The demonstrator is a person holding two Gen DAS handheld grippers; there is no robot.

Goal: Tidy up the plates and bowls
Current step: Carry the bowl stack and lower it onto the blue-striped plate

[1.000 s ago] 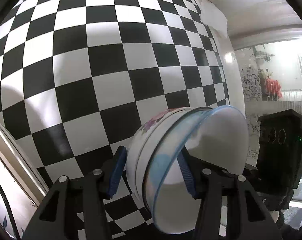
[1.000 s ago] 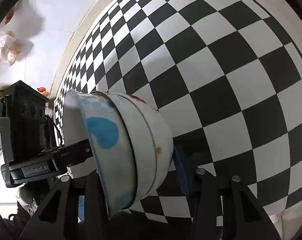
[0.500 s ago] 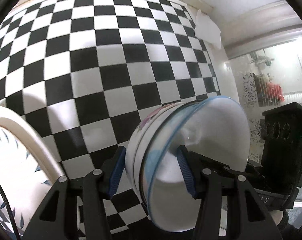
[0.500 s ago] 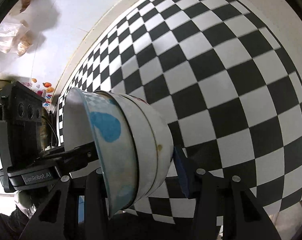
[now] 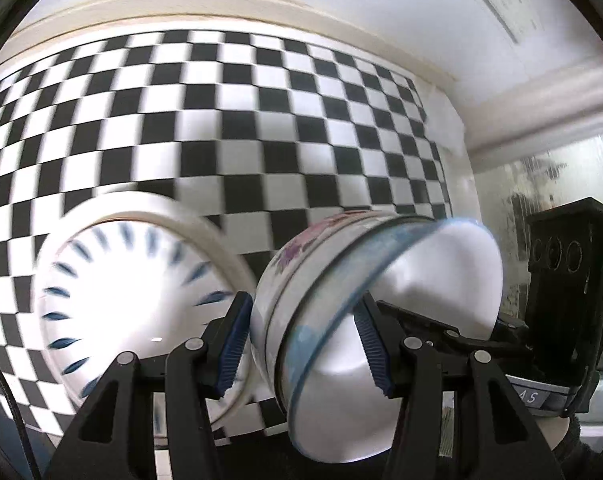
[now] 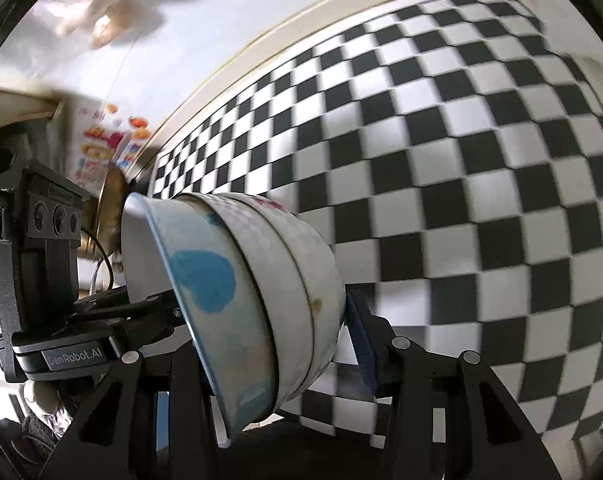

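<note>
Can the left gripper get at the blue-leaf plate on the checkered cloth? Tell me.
Probably not yet: the left gripper is clamped on the nested bowls, shared with the right gripper. The blue-leaf plate itself lies uncovered beside them.

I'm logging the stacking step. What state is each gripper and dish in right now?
Stack of nested white bowls: tipped on its side, held off the table at both rims.
Left gripper: shut on the stack.
Right gripper: shut on the stack.
White plate with blue dashes: lying flat on the checkered tablecloth.
</note>
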